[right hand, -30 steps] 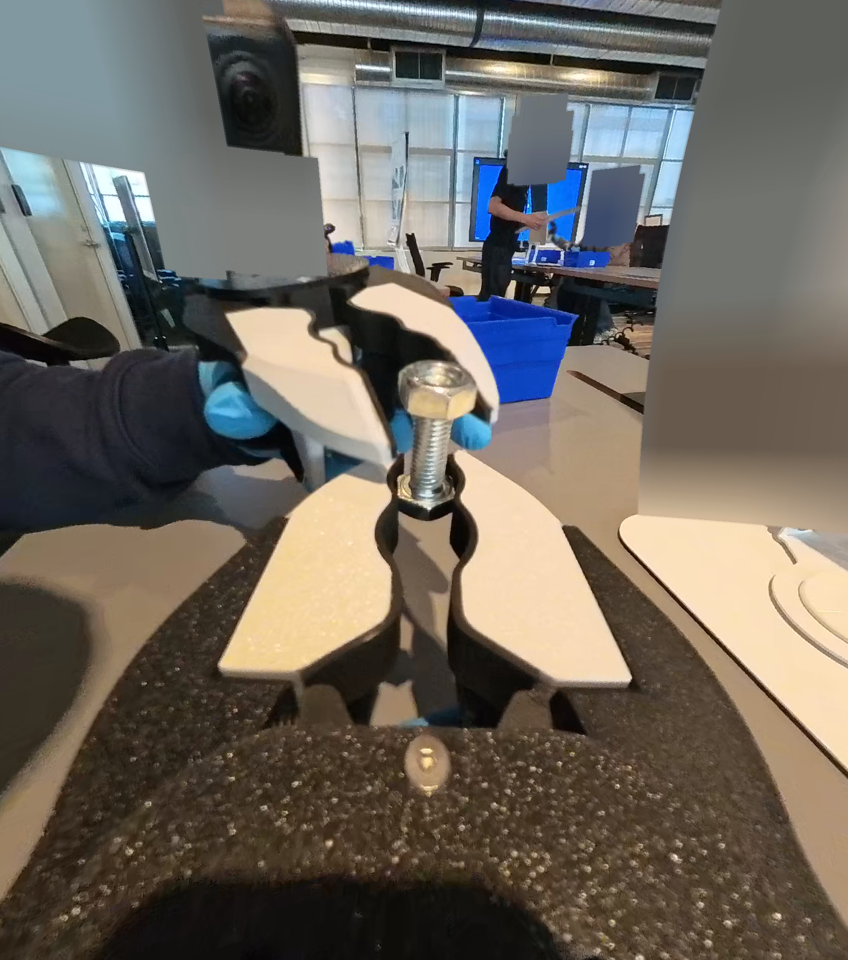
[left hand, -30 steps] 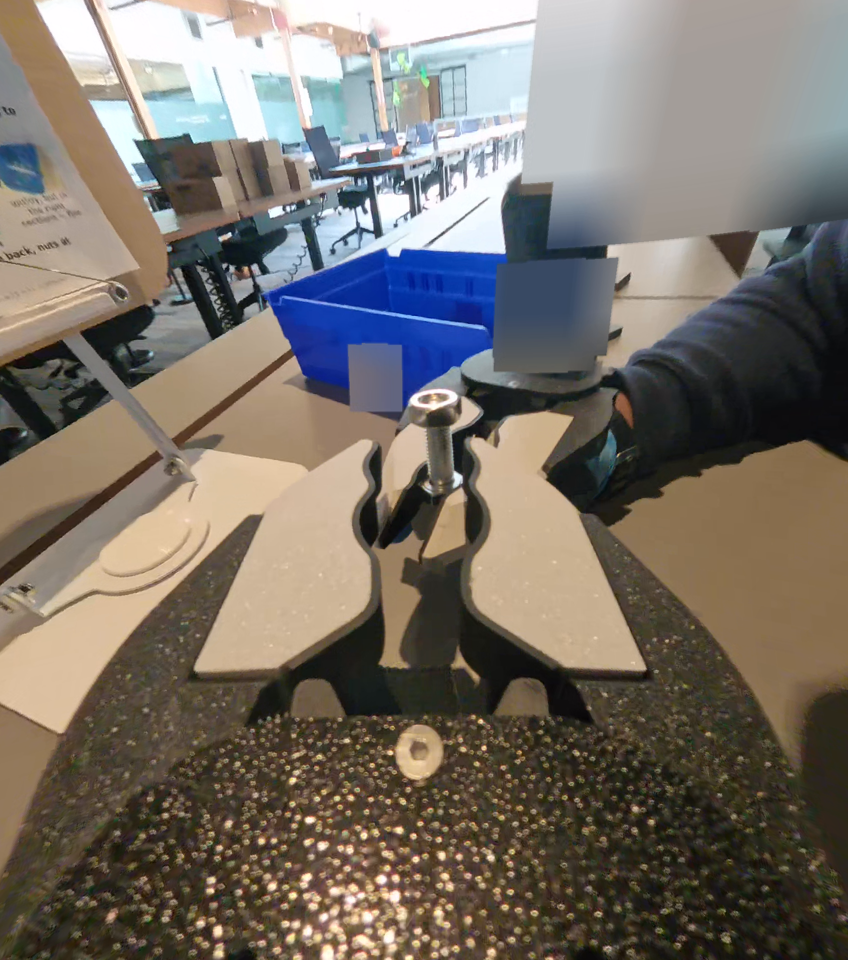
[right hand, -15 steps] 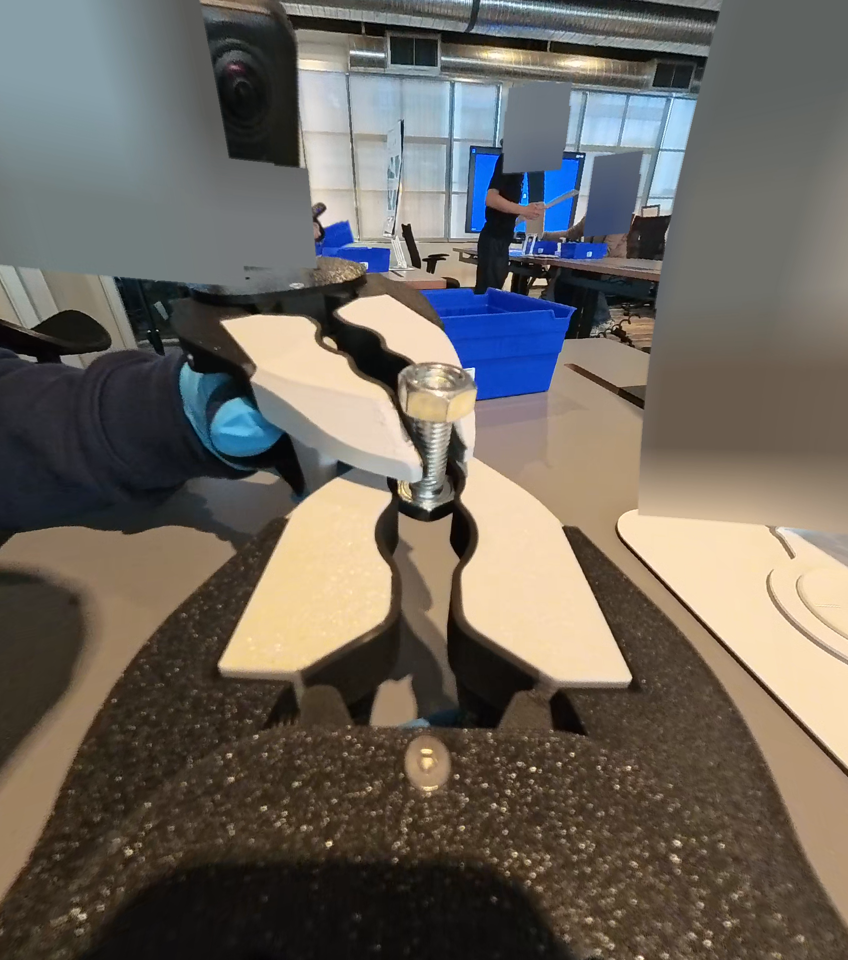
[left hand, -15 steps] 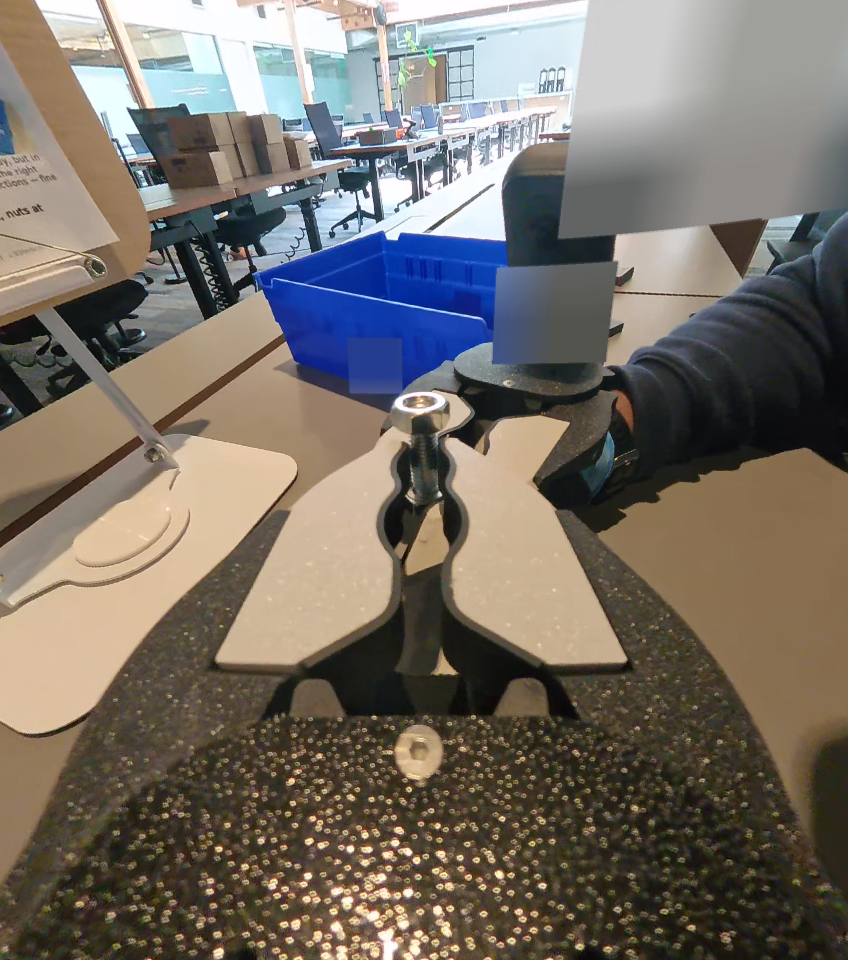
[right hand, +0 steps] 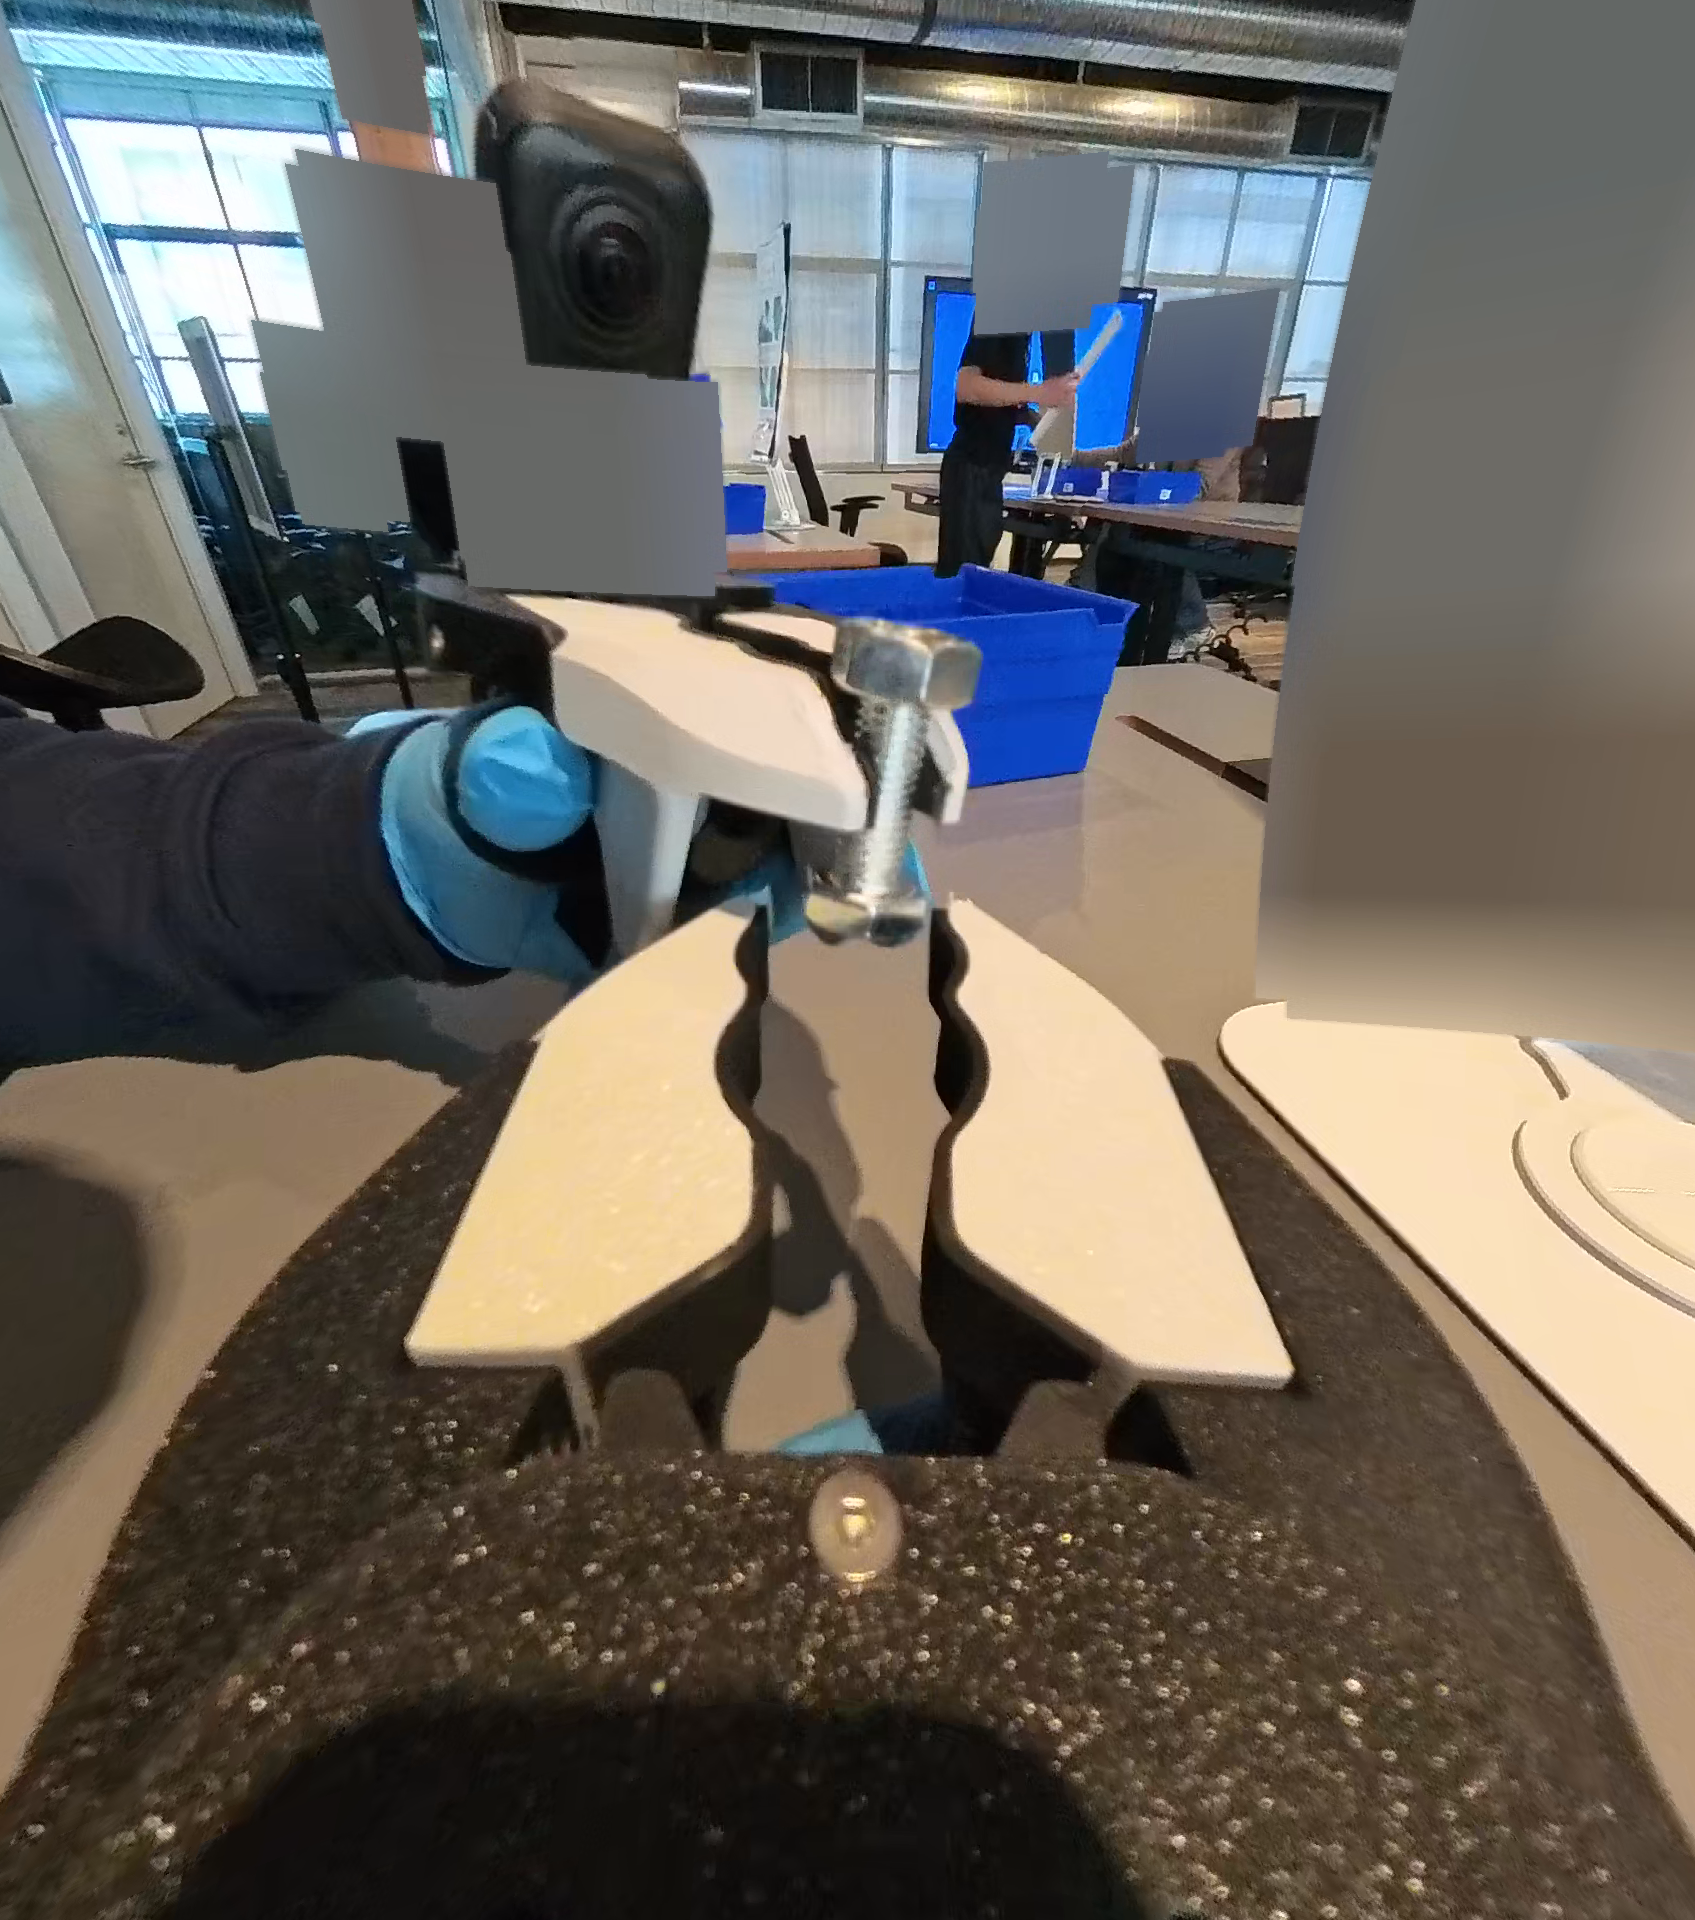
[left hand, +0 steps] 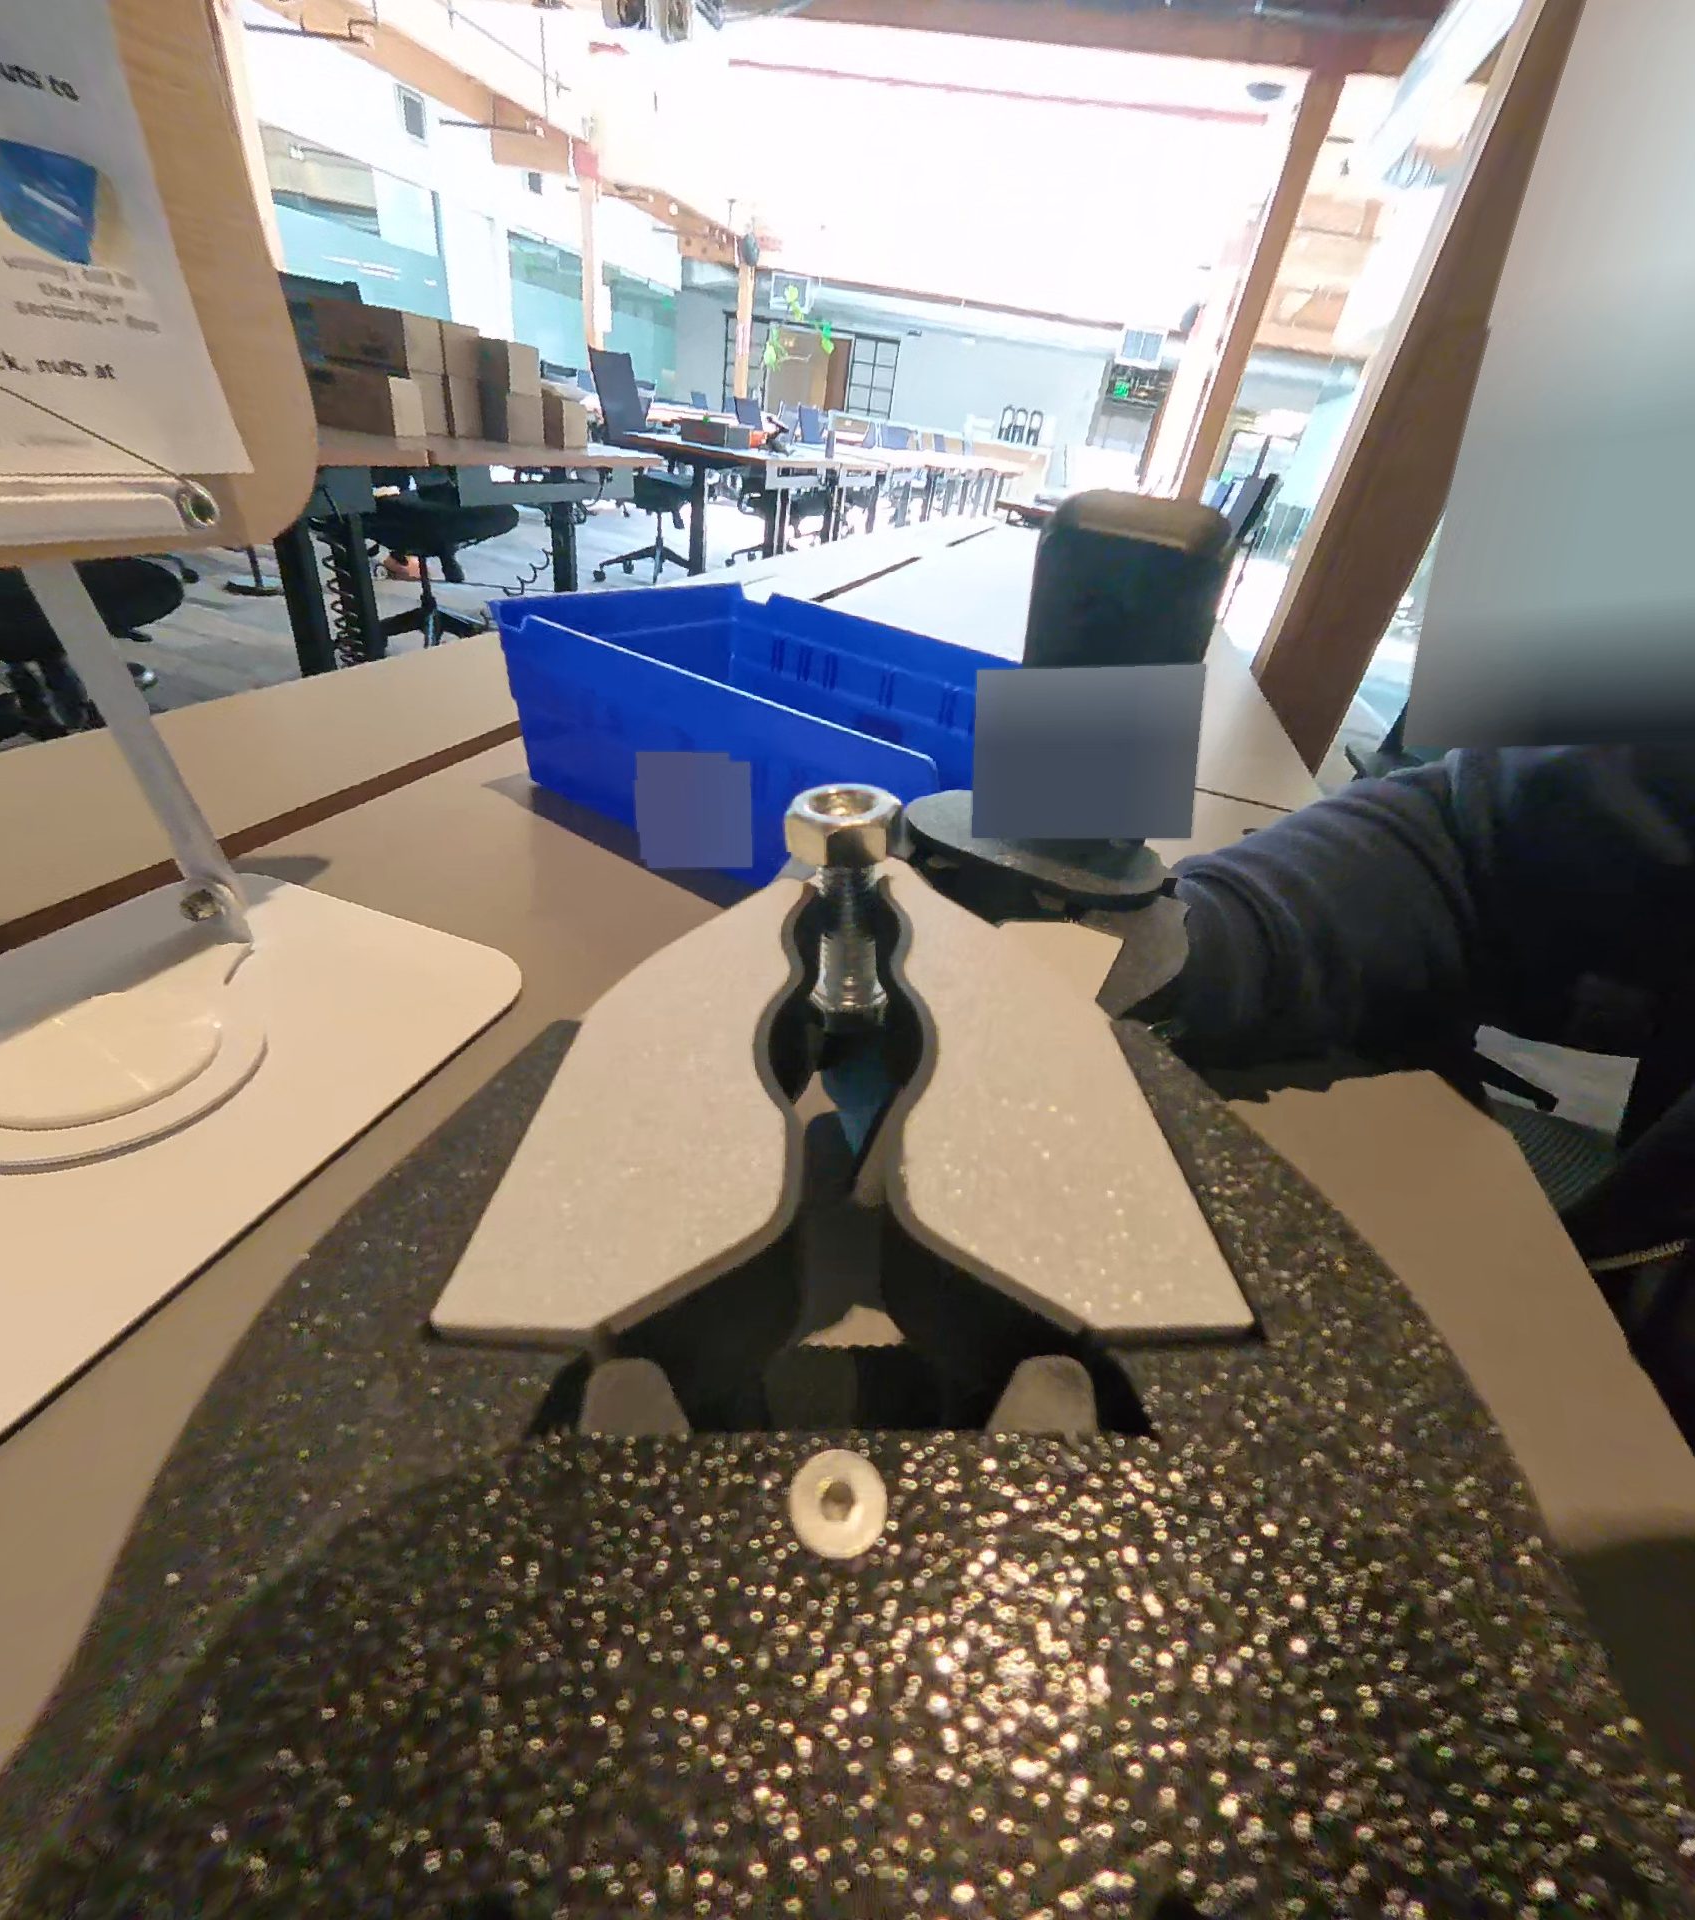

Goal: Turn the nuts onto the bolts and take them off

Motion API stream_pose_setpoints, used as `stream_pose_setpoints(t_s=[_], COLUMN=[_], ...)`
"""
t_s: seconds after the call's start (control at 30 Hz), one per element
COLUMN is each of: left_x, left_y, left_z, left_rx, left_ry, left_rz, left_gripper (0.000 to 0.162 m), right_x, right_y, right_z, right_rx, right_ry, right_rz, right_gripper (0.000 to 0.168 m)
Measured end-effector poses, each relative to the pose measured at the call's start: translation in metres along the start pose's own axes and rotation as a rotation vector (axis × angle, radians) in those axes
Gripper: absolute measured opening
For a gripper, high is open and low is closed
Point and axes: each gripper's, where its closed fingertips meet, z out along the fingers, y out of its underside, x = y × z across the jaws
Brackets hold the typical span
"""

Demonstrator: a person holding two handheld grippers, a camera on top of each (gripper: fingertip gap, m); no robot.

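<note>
A silver hex-head bolt (left hand: 841, 826) stands upright between the fingers of my left gripper (left hand: 848, 894), which is shut on its threaded shaft just under the head. In the right wrist view the bolt (right hand: 890, 790) is tilted, with a silver nut (right hand: 869, 914) threaded on its lower end. There the left gripper (right hand: 900, 769) holds the shaft above the nut. My right gripper (right hand: 848, 935) is open, and its fingertips (right hand: 968, 935) stand on either side of the nut without clamping it. Both grippers are held above the grey table (right hand: 1082, 852).
A blue bin (left hand: 718, 707) stands on the table behind the grippers and also shows in the right wrist view (right hand: 1030, 665). A white stand base (left hand: 95, 1091) carries a printed sheet (left hand: 43, 260). A person (right hand: 988, 468) stands at a far table. There is about 4 cm between the tips of the two grippers.
My left gripper closed on the bolt's shaft. My right gripper, which was shut on the nut, has opened and let it go. The bolt now tilts in the right wrist view.
</note>
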Motion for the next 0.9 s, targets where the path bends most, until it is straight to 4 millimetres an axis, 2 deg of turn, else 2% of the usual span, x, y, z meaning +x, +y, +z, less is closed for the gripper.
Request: stream_pose_setpoints(t_s=[0.27,0.53,0.9], left_x=[-0.011,-0.010,-0.008], left_y=[-0.001,0.001,0.000], left_z=[-0.008,-0.007,-0.008], left_rx=[-0.013,-0.026,-0.018], left_ry=[-0.043,-0.036,-0.005], left_rz=[0.032,0.036,0.008], left_gripper=[0.009,0.009,0.009], right_x=[0.010,0.008,0.006], right_y=[-0.012,-0.012,-0.013], right_z=[-0.010,-0.010,-0.012], right_rx=[0.035,0.028,0.040], right_ry=[0.033,0.027,0.001], right_rz=[0.008,0.001,0.001], right_gripper=[0.027,0.018,0.017])
